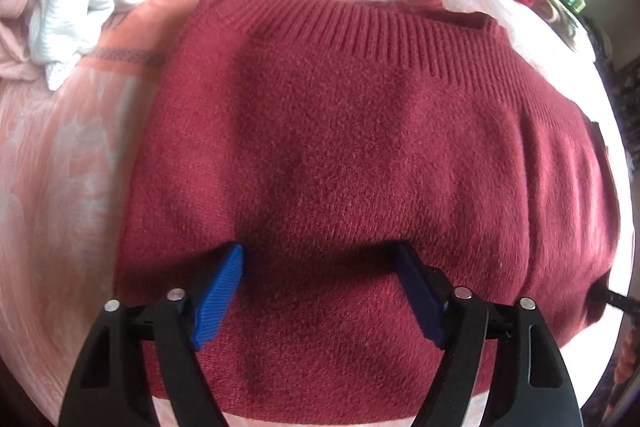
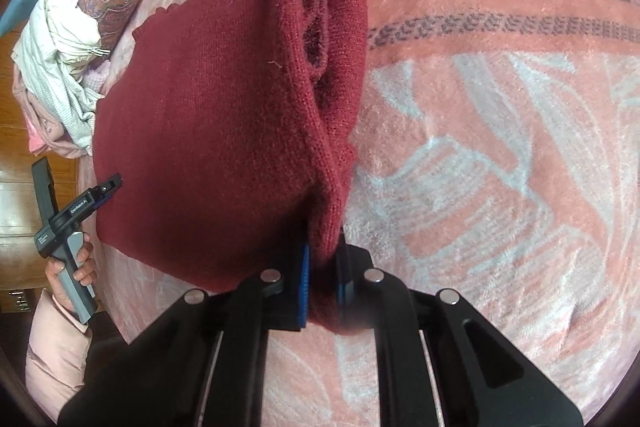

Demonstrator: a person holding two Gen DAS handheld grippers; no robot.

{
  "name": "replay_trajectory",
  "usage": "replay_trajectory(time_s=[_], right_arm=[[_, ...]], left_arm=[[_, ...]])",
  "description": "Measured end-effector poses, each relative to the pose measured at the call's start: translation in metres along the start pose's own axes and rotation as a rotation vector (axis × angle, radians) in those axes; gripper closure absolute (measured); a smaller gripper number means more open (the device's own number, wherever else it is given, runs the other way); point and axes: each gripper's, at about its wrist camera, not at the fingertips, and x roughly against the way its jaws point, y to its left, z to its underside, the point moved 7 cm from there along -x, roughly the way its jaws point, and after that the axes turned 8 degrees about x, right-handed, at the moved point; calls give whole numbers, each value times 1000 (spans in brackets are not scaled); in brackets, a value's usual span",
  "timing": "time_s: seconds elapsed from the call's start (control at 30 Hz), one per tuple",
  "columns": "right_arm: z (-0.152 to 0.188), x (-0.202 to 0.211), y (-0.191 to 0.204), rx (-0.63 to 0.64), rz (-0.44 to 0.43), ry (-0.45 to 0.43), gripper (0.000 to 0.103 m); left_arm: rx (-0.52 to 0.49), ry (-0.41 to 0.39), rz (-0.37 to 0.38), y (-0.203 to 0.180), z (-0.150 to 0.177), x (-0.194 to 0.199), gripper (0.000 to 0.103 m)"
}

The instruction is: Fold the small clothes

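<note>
Pinching a folded edge of the red sweater, the right gripper lifts it off the pink blanket — the left gripper hovers above, fingers spread, empty.

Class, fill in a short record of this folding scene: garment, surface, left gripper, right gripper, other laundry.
garment: dark red knit sweater, partly folded
surface: pink patterned blanket
left gripper: open above the sweater, holding nothing
right gripper: shut on the sweater's edge
other laundry: pale clothes pile beside the sweater
</note>
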Motion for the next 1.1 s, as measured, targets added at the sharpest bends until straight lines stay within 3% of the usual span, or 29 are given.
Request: replay_trajectory(time_s=[0.13, 0.27, 0.43, 0.7, 0.87, 0.97, 1.1], right_arm=[[-4, 25, 34, 60, 111, -72, 94], [-11, 45, 101, 154, 173, -134, 94], [-23, 39, 167, 230, 216, -128, 94], [-18, -23, 265, 407, 175, -51, 94], [-16, -68, 280, 425, 177, 29, 92], [-13, -67, 277, 396, 104, 45, 75], [-1, -19, 272, 353, -65, -11, 60]], left_arm=[[-20, 7, -34, -6, 0, -3, 23], [-56, 35, 3, -8, 0, -1, 23], [-59, 87, 71, -2, -8, 0, 23], [8, 140, 248, 17, -22, 4, 23], [10, 147, 280, 18, -20, 4, 23], [4, 146, 280, 25, -12, 7, 23], [55, 164, 321, 27, -9, 27, 31]])
